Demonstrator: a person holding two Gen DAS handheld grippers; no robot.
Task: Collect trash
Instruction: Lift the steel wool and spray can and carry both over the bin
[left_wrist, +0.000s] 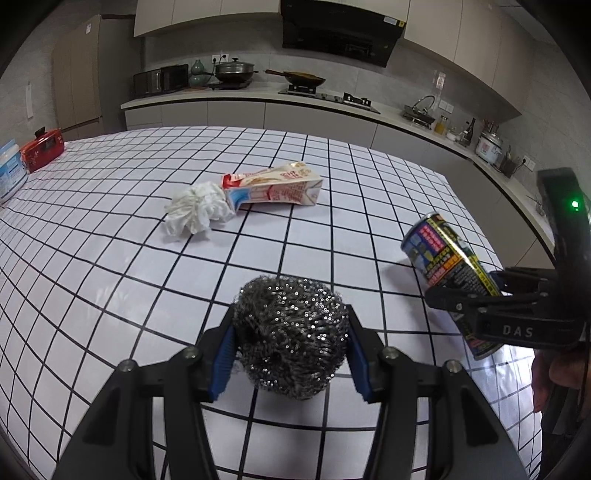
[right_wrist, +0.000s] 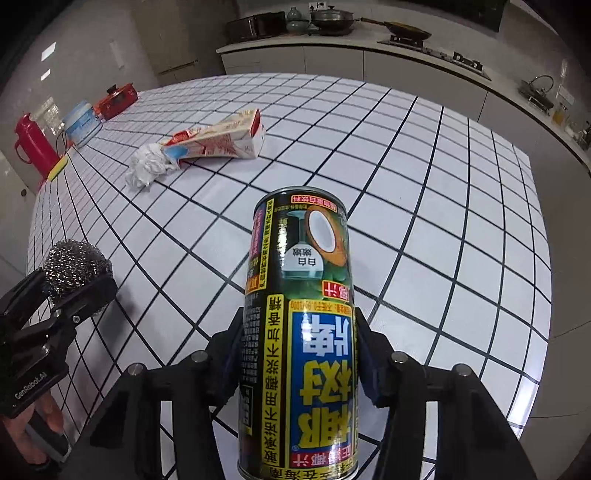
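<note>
Both grippers loaded, carton and tissue left on the table

The left gripper (left_wrist: 291, 354) is closed on a steel-wool scourer (left_wrist: 291, 332), its blue pads (left_wrist: 223, 363) pressing into the sides of the ball; the right gripper (right_wrist: 299, 354) clamps a coconut-juice can (right_wrist: 299, 332) around its body, jaws snug against the metal. Both loads hang clear above the gridded tablecloth (left_wrist: 110, 221). Farther off, toward the left, a flattened milk carton (left_wrist: 273, 186) lies on its side with a crumpled tissue (left_wrist: 197, 212) touching its torn end. No bin shows in either view. As I judge it, the step is carrying both pieces away for disposal: hold each grip firm, since the scourer is springy and the can smooth enough to slip, keep the two grippers apart, and return afterwards for the carton and tissue.
</note>
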